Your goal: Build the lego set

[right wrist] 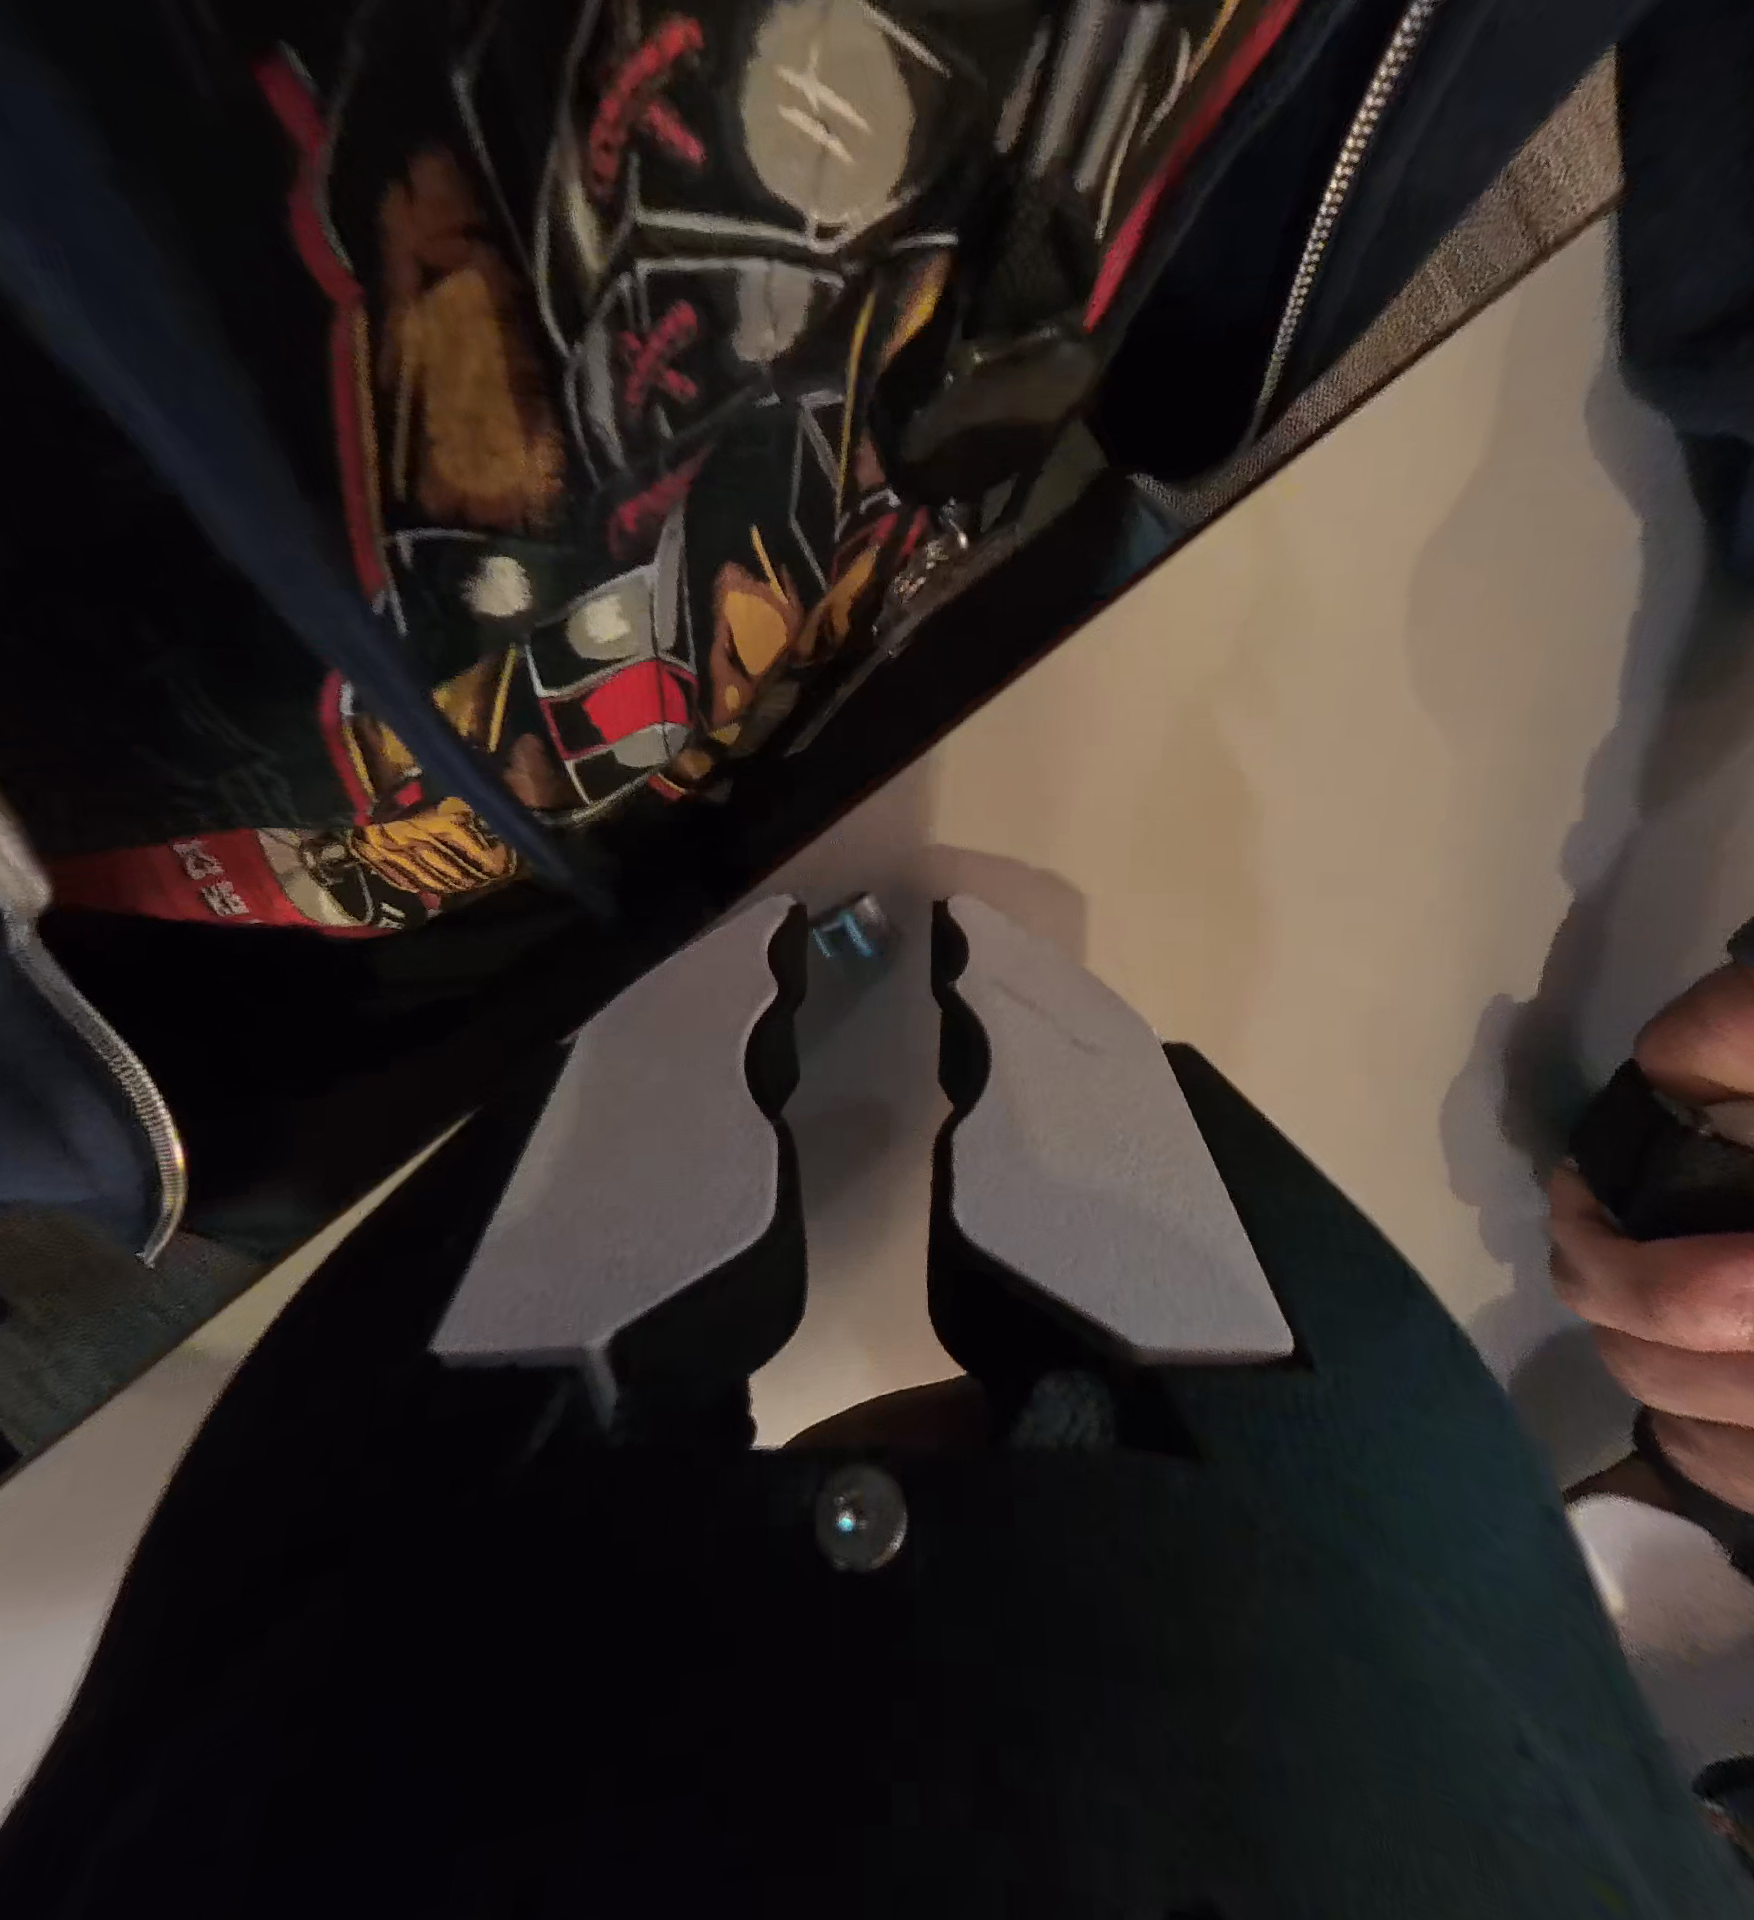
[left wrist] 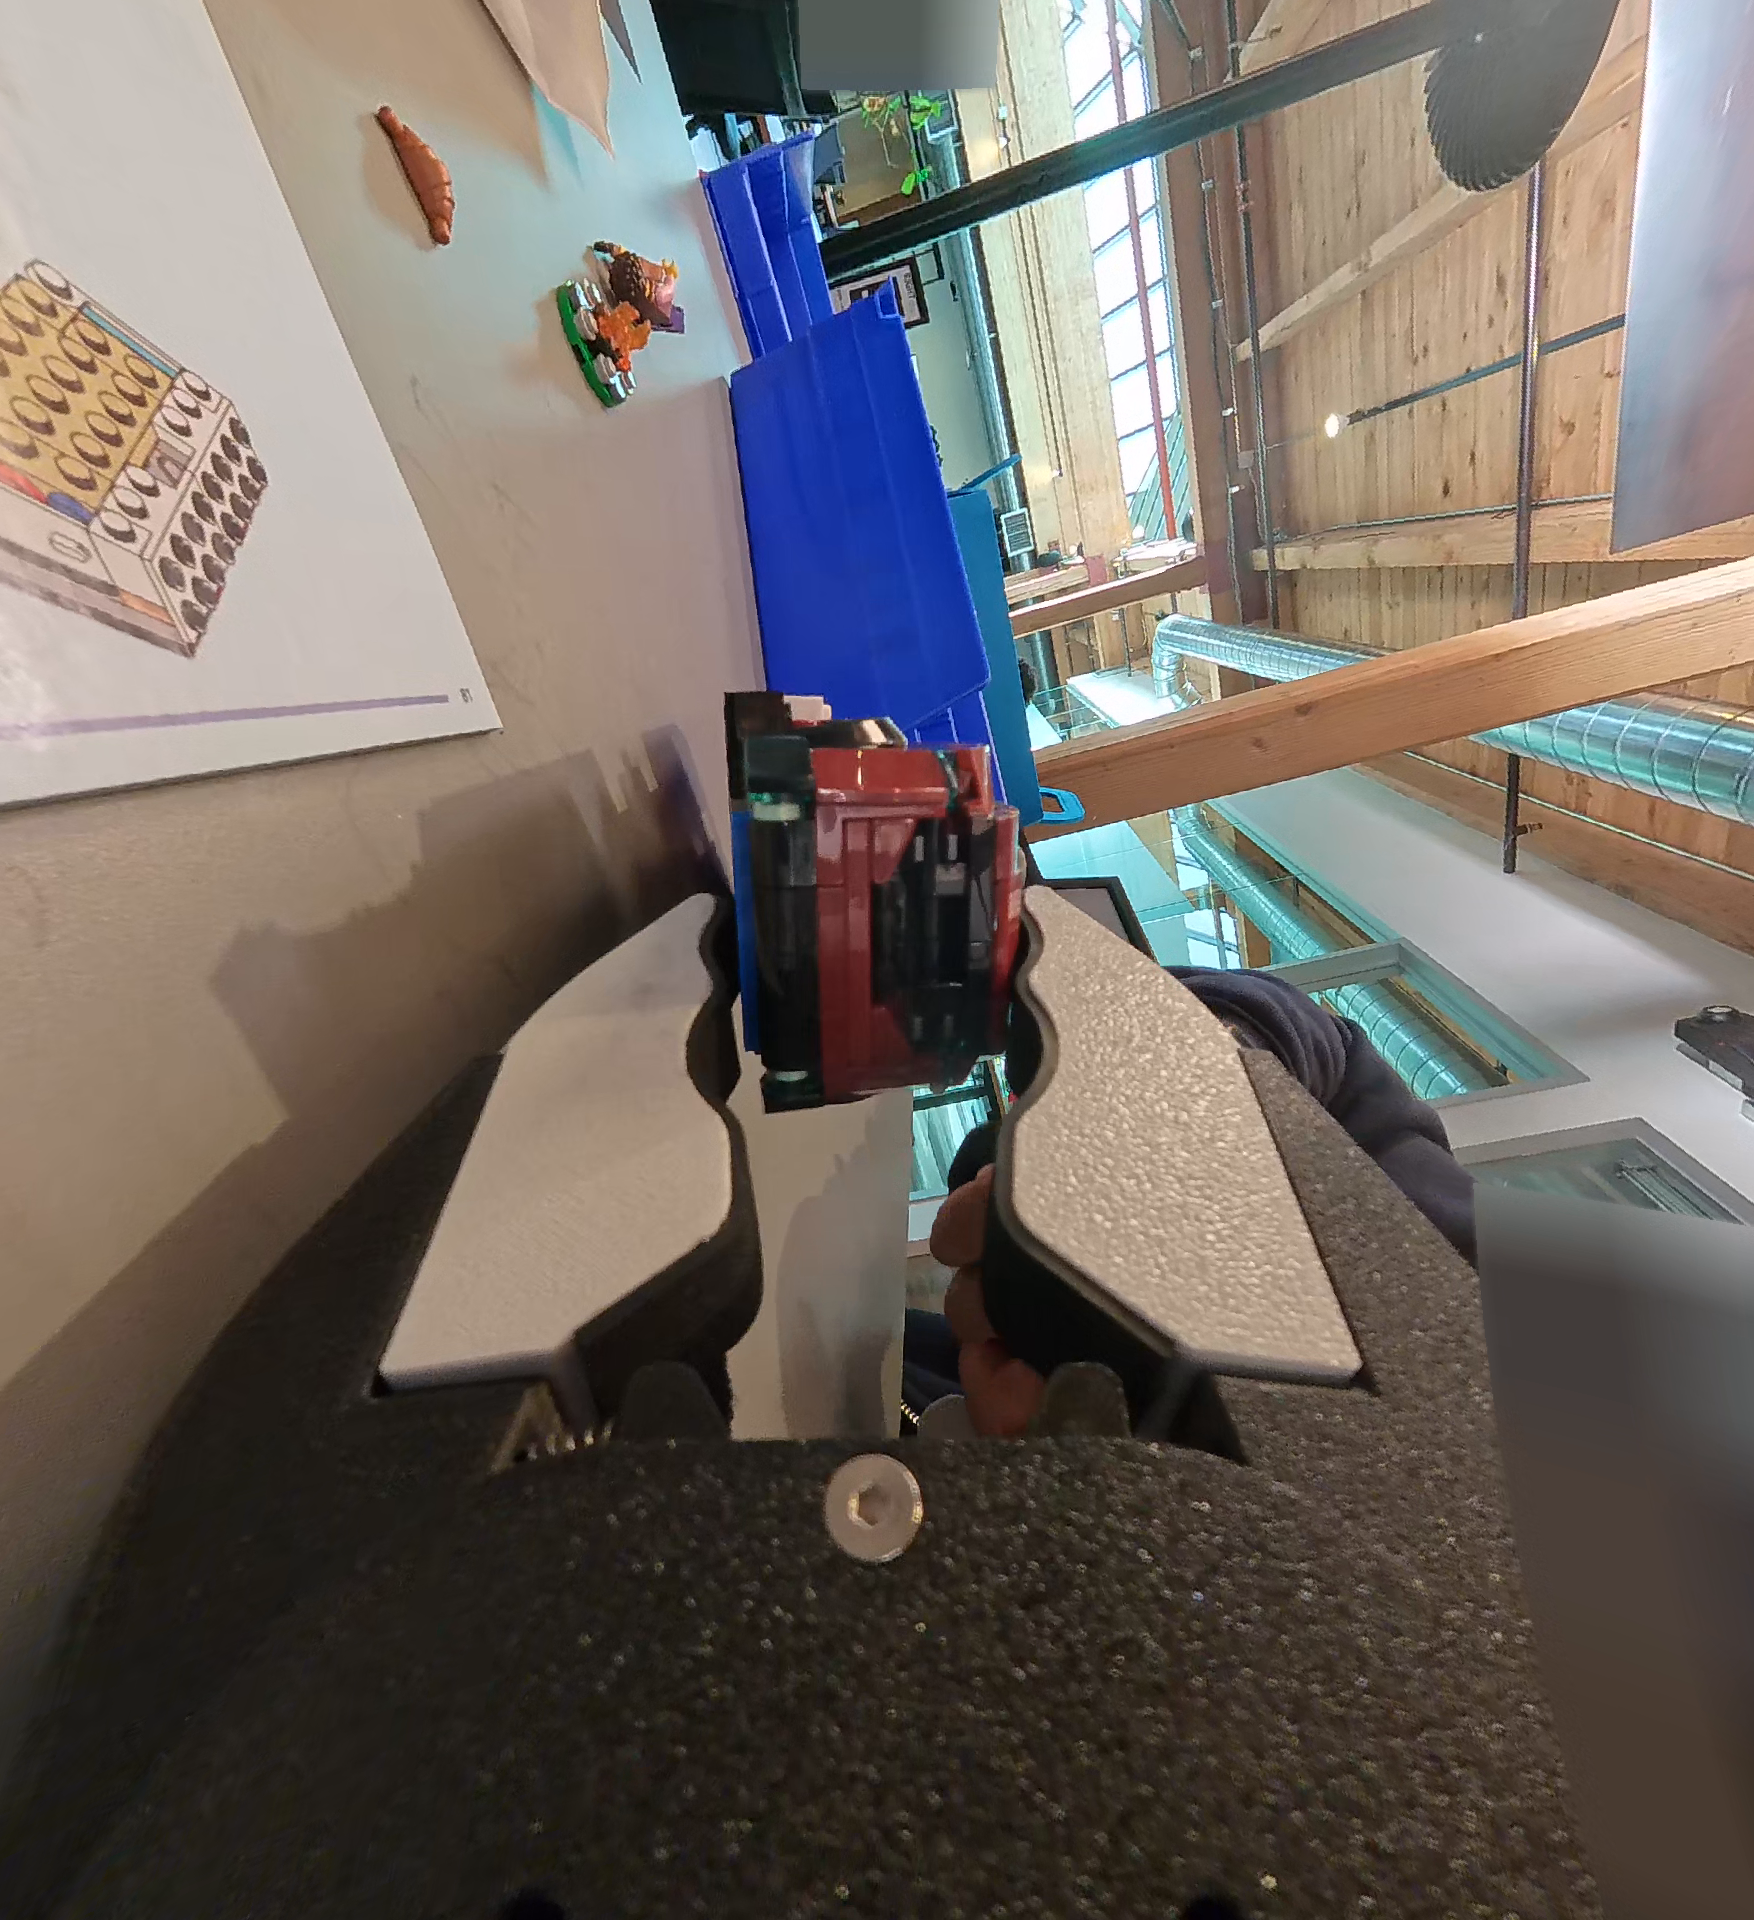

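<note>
In the left wrist view my left gripper (left wrist: 868, 966) is shut on a dark red and black brick-built model (left wrist: 852, 831). Both pads press on its sides and hold it up off the grey table (left wrist: 437, 935). In the right wrist view my right gripper (right wrist: 870, 935) is open, low over the pale table (right wrist: 1268, 727) near its front edge. A small light blue piece (right wrist: 847, 932) lies on the table between the fingertips. It sits close to the left finger (right wrist: 665, 1122), with a gap to the right finger.
A printed building-instruction page (left wrist: 125, 468) lies on the table. Beyond it are a brown croissant-shaped piece (left wrist: 421, 171), a small figure build on a green round plate (left wrist: 618, 312) and blue bins (left wrist: 852, 520). A person's jacket (right wrist: 437, 416) and hand (right wrist: 1704, 1278) are close by. My right fingertips sit around 25 cm from my left ones.
</note>
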Action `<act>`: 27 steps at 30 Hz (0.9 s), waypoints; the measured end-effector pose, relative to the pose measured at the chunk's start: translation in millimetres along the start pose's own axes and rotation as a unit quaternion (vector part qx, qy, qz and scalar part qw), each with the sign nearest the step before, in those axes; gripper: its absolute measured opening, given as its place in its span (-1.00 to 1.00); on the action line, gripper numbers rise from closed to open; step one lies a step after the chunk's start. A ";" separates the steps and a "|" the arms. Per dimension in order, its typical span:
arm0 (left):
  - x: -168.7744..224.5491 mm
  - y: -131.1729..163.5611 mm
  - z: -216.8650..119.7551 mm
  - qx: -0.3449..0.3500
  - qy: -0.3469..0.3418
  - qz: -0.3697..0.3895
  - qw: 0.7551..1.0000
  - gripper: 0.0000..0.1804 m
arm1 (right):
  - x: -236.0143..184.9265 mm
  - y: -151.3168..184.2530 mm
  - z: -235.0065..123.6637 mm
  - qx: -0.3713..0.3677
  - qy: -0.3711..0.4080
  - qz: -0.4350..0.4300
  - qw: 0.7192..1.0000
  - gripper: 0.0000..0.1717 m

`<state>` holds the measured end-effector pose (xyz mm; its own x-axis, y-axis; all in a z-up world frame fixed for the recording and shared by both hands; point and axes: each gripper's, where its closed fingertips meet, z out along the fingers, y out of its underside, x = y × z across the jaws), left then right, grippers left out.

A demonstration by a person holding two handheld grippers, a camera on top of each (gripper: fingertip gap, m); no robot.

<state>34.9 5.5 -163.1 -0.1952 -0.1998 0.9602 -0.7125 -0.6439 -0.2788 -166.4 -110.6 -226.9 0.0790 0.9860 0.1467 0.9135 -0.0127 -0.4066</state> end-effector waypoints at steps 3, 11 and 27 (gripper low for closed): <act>0.1 -0.1 0.0 0.000 0.000 0.000 1.000 -0.46 | 2.0 2.3 -0.5 0.008 0.000 0.015 1.000 -0.75; -0.1 -0.2 0.0 0.000 0.000 0.000 1.000 -0.46 | 9.7 4.8 0.0 0.011 0.020 0.041 0.999 -0.85; 0.2 -0.5 -0.2 0.001 0.000 0.003 1.000 -0.46 | 18.0 1.2 1.6 0.037 0.038 0.074 0.996 -0.78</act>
<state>35.1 6.0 -162.8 -0.1992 -0.2046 0.9584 -0.7099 -0.6440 -0.2850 -164.5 -92.6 -226.2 0.2426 0.9590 0.1465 0.8584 -0.1418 -0.4930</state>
